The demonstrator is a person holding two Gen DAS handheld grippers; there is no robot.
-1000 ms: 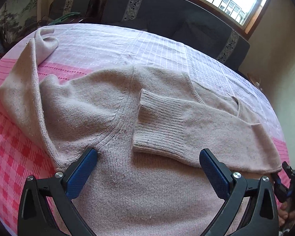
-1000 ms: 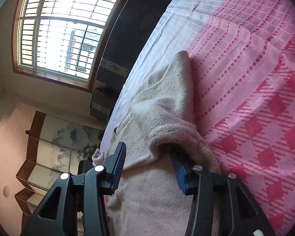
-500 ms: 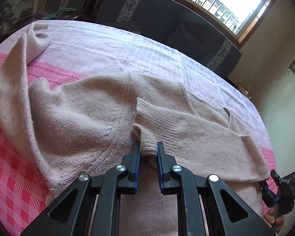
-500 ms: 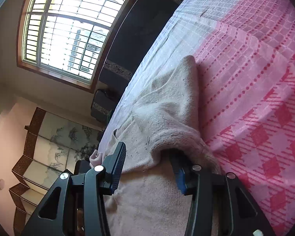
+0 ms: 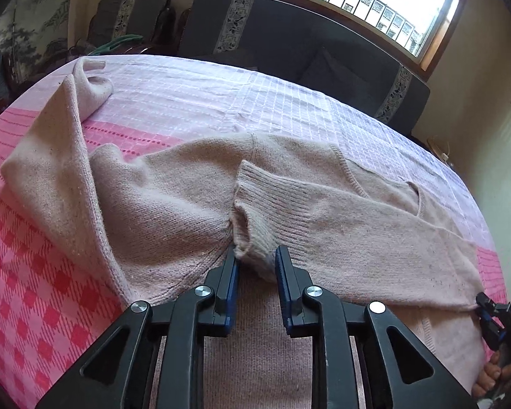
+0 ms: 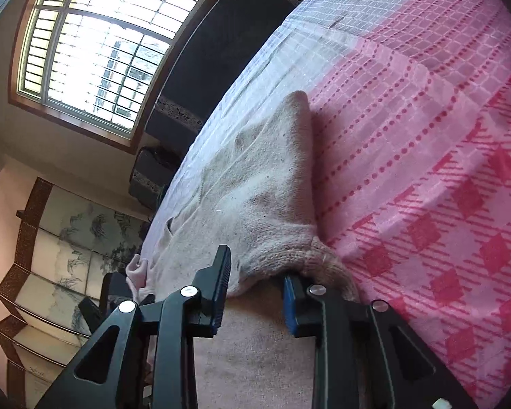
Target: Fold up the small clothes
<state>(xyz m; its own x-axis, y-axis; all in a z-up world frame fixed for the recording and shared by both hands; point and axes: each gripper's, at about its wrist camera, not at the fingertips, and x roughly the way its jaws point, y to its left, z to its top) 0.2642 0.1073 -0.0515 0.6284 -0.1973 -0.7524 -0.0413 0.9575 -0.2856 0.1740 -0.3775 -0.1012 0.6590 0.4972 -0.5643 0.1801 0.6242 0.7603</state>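
Beige knitted sweater (image 5: 173, 204) spread flat across pink checked bed cloth (image 5: 34, 289), neckline toward the far side, hem toward the viewer. One sleeve folded inward over the chest, ending in a ribbed sleeve cuff (image 5: 255, 201) lying at mid-body. Near corner of that cuff bunched between the blue pads of the left gripper (image 5: 255, 262), both pads against the knit and the jaws easing apart. Other sleeve (image 5: 51, 156) stretched outward and away to the left, its end lying near the far edge of the cloth. Right gripper (image 6: 255, 272) at the sweater's right side edge, closing about a rolled fold of knit: one pad tucked under the fold, the other just beside it, apparently not yet touching. Fingers of the hand (image 5: 490, 375) visible below that tool in the left wrist view. Bare cloth to the left of the garment and, more widely, beyond its right edge. Dark sofa (image 5: 289, 51) close along the far edge of the cloth, latticed window (image 6: 95, 44) above it.
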